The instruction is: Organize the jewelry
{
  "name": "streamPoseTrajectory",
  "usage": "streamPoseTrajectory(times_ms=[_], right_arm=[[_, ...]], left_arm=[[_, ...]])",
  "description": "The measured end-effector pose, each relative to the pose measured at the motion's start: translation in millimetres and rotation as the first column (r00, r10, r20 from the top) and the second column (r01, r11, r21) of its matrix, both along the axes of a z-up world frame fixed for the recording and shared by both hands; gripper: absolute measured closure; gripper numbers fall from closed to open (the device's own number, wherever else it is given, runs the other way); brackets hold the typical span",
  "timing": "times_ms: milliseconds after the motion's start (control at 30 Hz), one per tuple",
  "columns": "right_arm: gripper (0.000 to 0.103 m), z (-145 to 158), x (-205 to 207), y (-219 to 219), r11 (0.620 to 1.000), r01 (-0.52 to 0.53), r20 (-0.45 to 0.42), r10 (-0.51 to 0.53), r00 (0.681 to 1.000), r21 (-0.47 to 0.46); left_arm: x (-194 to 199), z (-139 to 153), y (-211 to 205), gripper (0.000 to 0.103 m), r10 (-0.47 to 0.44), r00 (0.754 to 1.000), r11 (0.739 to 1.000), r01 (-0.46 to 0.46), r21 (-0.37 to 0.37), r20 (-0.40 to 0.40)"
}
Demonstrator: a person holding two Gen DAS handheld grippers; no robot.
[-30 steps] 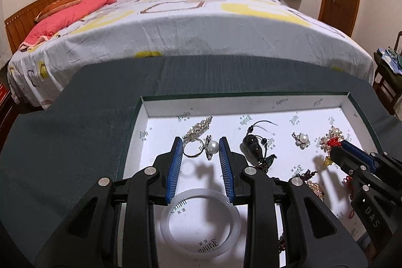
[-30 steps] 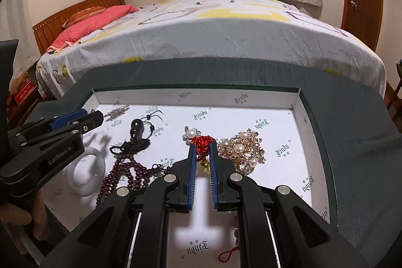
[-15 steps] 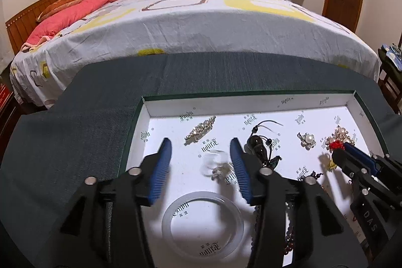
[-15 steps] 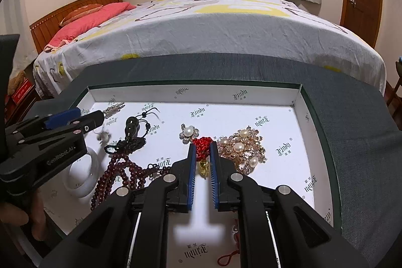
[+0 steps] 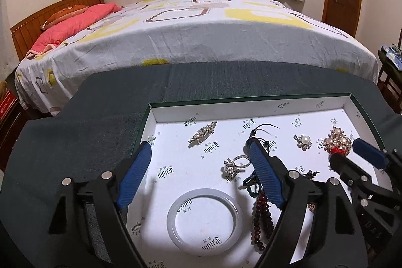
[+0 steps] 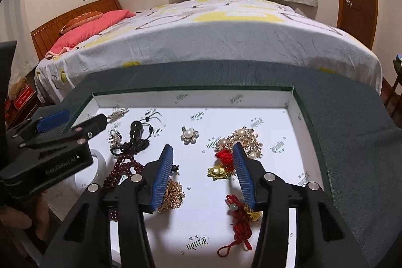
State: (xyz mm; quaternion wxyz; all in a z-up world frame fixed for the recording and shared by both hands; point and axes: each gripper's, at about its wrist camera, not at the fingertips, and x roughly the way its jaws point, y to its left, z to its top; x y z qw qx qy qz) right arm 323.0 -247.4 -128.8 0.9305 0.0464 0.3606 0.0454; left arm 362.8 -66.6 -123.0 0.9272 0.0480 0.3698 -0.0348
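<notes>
While opening, both claws empty.

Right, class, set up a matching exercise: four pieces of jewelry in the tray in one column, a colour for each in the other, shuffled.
Things:
1. bangle
2. bead string
3. knot cord
4. chain pile

Colours:
A. gold
B. translucent white
C. bright red
D. dark maroon

Pairs: 1-B, 2-D, 3-C, 4-A
</notes>
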Motion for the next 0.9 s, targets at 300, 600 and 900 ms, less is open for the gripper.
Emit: streamPoseTrajectory(times_ms=[300, 600, 900], right_arm=[[0.039, 3, -2, 0, 1.000, 0.013, 0.015, -0.012, 1.000, -0.024], [0.027, 2, -8, -3, 0.998, 0.038, 0.032, -0.036, 0.999, -0.051], [0.025, 11, -32, -12, 0.997, 0.057, 0.036, -0.055, 0.998, -0.055]], left_arm=[[-3, 2, -1, 0.014, -0.004, 1.000, 1.000, 0.004, -0.003, 0.005], [-8, 4, -3, 0.013, -0.008, 1.000, 1.000, 0.008, -0.010, 0.016], [-36, 16, 2, 0.013, 0.010, 1.000, 1.000, -0.009, -0.029, 0.023]])
